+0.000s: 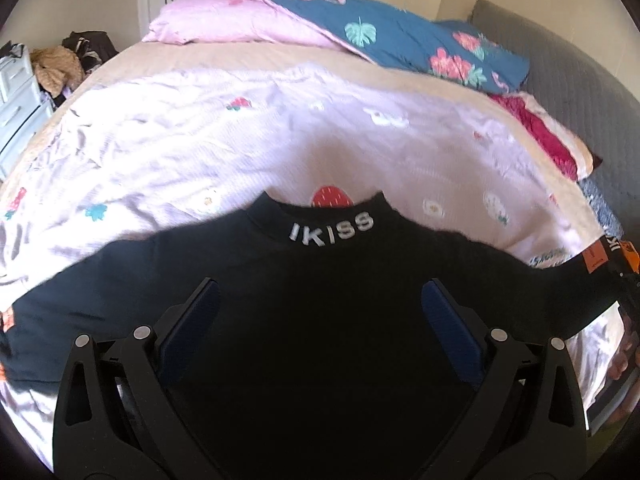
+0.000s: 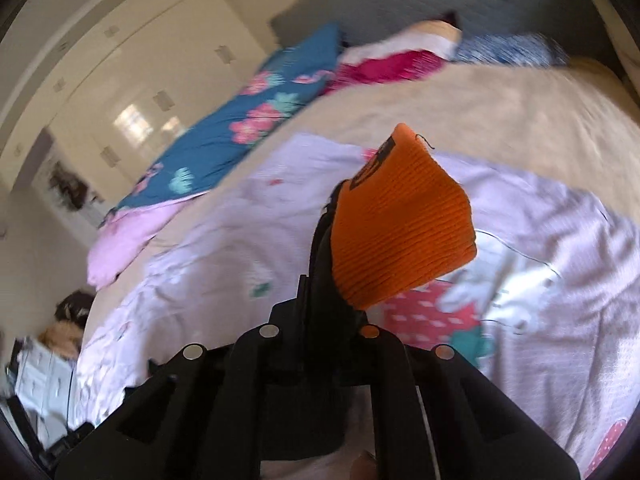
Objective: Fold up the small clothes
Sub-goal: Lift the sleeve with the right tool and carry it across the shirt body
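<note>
On the black top's [image 1: 320, 320] collar reads "IKISS"; left hand-held gripper [image 1: 320, 312] spread, right hand-held gripper [image 2: 326, 240] pinching its orange cuff [image 2: 404, 220].

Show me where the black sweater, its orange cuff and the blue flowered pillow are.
black sweater [image 1: 320, 300], left wrist view, chest below the collar
orange cuff [image 2: 400, 224], right wrist view, ribbed middle
blue flowered pillow [image 1: 416, 40], left wrist view, top face

Black top [image 1: 320, 280] bears white "IKISS" lettering; its cuff [image 2: 400, 224] is orange ribbed knit. Pale lilac sheet [image 1: 200, 152] shows red strawberries. Duvet [image 1: 400, 40]: blue, floral.
</note>
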The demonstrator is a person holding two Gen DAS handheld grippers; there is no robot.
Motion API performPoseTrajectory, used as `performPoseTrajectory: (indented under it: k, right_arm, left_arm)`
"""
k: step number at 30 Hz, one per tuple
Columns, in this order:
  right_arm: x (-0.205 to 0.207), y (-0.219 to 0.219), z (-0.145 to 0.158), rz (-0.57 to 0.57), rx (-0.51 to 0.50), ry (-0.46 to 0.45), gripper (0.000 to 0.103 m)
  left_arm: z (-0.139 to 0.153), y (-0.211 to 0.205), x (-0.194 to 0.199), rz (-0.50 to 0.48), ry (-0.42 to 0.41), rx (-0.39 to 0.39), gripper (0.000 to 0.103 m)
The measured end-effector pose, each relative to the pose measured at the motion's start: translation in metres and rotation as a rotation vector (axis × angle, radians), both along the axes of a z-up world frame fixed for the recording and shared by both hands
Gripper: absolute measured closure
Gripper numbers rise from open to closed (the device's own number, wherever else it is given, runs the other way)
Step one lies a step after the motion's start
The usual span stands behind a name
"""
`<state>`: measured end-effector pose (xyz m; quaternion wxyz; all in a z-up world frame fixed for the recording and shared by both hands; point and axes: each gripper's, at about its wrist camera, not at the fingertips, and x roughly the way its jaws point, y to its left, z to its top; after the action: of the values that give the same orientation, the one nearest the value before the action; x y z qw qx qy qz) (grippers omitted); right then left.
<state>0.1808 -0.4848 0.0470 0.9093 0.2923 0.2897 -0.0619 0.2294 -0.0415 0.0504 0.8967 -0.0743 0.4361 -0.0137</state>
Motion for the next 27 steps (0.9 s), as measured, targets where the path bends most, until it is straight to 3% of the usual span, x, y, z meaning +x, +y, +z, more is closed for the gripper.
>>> performPoseTrajectory:
  k: [7,14,19,27]
  right_arm:
    - [0.008,0.065,0.033,0.162,-0.031,-0.063,0.095]
    - [0.012,0.132,0.045,0.315,-0.092,-0.095,0.095]
    - [0.014,0.189,0.035,0.434,-0.144,-0.081,0.095]
    - [0.016,0.260,-0.008,0.575,-0.188,0.012,0.095]
  left_arm:
    - [0.022,0.027,-0.009,0.029,-0.028,-0.082,0.009]
    - [0.032,0.051,-0.014,0.051,-0.046,-0.151,0.009]
    - [0.023,0.070,-0.015,0.047,-0.023,-0.298,0.009]
    - [-0.001,0.080,-0.016,0.035,0.020,-0.386,0.009]
